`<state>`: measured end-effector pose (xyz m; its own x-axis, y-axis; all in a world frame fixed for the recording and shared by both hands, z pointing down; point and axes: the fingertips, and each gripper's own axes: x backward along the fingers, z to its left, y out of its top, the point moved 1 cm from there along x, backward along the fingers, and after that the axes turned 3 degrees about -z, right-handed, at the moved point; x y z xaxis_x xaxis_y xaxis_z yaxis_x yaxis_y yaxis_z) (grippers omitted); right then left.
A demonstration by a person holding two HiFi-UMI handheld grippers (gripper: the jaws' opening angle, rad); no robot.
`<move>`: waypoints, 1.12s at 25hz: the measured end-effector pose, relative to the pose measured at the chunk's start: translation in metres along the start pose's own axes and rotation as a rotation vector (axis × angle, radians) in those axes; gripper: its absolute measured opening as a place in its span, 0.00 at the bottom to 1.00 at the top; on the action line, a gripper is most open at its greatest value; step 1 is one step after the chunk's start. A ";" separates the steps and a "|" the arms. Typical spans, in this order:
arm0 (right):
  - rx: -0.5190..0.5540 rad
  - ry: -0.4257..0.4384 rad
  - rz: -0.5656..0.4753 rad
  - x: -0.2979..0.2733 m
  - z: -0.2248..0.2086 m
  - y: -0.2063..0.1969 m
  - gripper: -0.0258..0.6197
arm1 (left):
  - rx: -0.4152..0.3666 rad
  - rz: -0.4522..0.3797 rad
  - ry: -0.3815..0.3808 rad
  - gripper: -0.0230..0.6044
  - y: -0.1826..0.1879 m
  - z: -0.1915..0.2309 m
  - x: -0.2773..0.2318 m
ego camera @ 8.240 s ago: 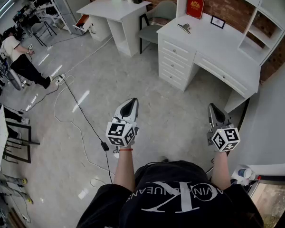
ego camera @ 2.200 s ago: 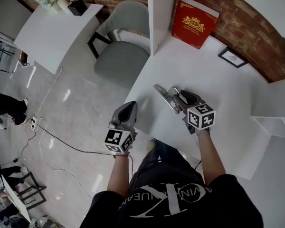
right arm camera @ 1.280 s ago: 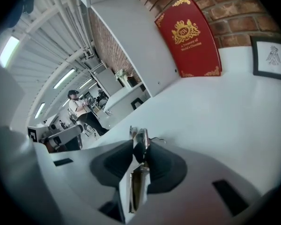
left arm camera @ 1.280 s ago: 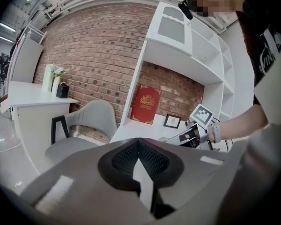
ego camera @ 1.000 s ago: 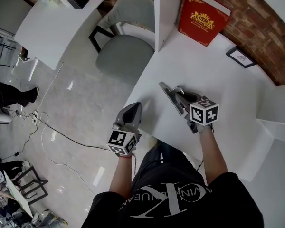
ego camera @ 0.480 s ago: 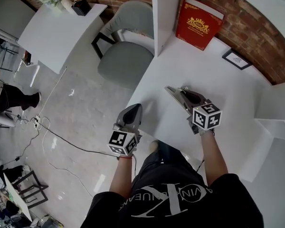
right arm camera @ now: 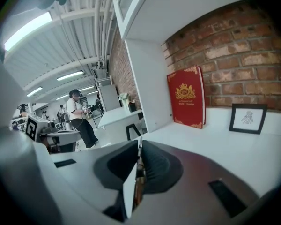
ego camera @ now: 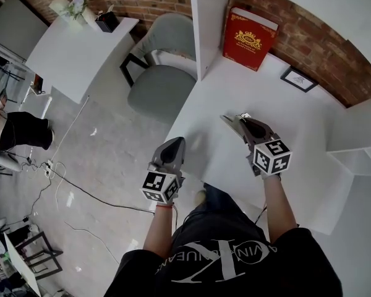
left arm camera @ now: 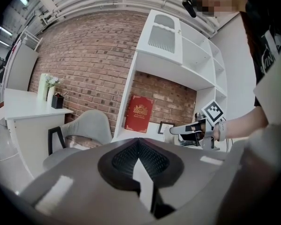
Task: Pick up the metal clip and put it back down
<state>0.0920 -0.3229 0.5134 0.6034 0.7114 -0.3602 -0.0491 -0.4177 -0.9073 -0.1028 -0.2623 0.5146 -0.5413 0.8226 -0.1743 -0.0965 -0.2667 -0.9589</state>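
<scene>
The metal clip (ego camera: 229,120) is a flat silver piece that sticks out leftward from the tip of my right gripper (ego camera: 244,124), over the white desk (ego camera: 297,135). In the right gripper view the jaws (right arm camera: 138,149) are pressed on a thin metal edge, the clip (right arm camera: 139,172). I cannot tell whether the clip still touches the desk top. My left gripper (ego camera: 172,144) hangs at the desk's left edge, above the floor, with its jaws (left arm camera: 138,142) together and nothing in them. The left gripper view shows the right gripper (left arm camera: 193,129) from the side.
A red book (ego camera: 247,34) leans on the brick wall beside a white shelf upright (ego camera: 204,23). A small framed picture (ego camera: 298,79) stands to its right. A grey chair (ego camera: 157,79) and a second white table (ego camera: 74,42) are at the left. A cable (ego camera: 80,187) crosses the floor.
The right gripper's jaws have closed onto the clip, and gripper and clip have shifted slightly to the right on the desk. The left gripper has stayed by the desk edge.
</scene>
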 end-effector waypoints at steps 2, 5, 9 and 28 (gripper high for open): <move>0.011 -0.004 -0.026 0.007 0.002 0.007 0.10 | -0.006 -0.009 -0.001 0.05 0.006 -0.002 0.001; 0.031 -0.011 -0.063 0.018 0.007 0.019 0.10 | -0.014 -0.022 -0.004 0.05 0.014 -0.004 0.004; 0.048 -0.026 -0.117 0.032 0.011 0.035 0.10 | -0.025 -0.039 -0.005 0.05 0.024 -0.006 0.007; 0.103 -0.064 -0.293 0.080 0.027 0.091 0.10 | -0.060 -0.132 0.007 0.05 0.074 -0.008 0.019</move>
<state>0.1138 -0.2887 0.3959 0.5526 0.8286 -0.0902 0.0369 -0.1324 -0.9905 -0.1136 -0.2627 0.4381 -0.5216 0.8519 -0.0469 -0.1161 -0.1253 -0.9853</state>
